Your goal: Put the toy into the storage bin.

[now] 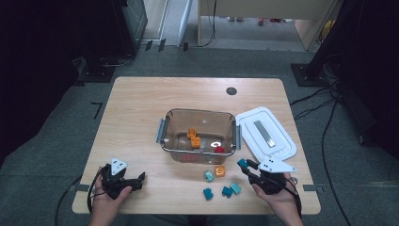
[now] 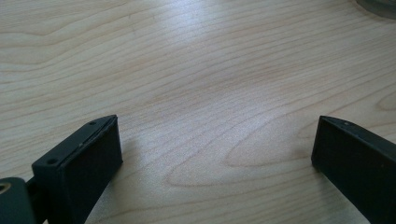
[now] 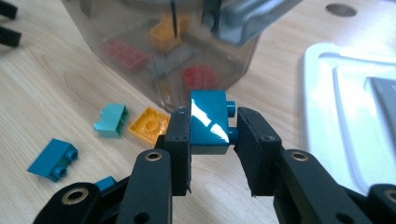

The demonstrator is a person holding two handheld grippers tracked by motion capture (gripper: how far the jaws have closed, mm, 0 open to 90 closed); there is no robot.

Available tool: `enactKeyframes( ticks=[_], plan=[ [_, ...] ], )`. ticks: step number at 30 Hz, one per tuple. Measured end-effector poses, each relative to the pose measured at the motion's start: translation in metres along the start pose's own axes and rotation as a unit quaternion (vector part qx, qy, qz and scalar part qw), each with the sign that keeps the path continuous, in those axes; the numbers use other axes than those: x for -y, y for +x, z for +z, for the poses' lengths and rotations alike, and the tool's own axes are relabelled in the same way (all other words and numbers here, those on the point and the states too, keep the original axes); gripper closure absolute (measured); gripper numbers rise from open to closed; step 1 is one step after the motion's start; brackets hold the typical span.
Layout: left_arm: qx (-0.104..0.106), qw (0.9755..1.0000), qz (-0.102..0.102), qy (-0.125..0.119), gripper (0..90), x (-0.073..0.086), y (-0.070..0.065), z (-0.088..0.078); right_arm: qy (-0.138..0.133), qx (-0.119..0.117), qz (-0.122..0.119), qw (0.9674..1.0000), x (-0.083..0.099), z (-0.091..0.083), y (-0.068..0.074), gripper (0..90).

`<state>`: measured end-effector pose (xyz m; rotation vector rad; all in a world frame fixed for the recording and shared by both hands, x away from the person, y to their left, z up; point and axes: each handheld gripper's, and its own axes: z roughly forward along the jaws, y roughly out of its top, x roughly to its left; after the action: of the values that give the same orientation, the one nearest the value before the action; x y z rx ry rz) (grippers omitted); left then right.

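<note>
As right gripper view shows, teal brick (image 3: 208, 122) clamped, studs sideways

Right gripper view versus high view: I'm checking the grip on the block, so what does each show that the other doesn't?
Right gripper view: the studs of the teal block poke toward one pad, with both pads clamping it.

High view: the left gripper resting open on the table, apart from the blocks.

Both: the clear container, the white lid, the right gripper and loose blocks beside the container.
</note>
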<state>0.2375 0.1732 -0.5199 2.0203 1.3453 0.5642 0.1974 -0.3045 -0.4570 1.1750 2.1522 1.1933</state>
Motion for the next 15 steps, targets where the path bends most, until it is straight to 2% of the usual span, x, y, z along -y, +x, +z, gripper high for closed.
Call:
enactKeyframes(
  ticks=[8, 15],
  plan=[
    [0.000, 1.0000, 0.000, 0.000, 1.4, 0.000, 0.000, 0.000, -0.007, -0.002, 0.001, 1.0000, -0.016, -0.018, -0.001, 68.0],
    [0.000, 1.0000, 0.000, 0.000, 1.5, 0.000, 0.000, 0.000, -0.013, -0.010, -0.003, 0.9999, -0.033, -0.026, -0.001, 68.0]
  ],
)
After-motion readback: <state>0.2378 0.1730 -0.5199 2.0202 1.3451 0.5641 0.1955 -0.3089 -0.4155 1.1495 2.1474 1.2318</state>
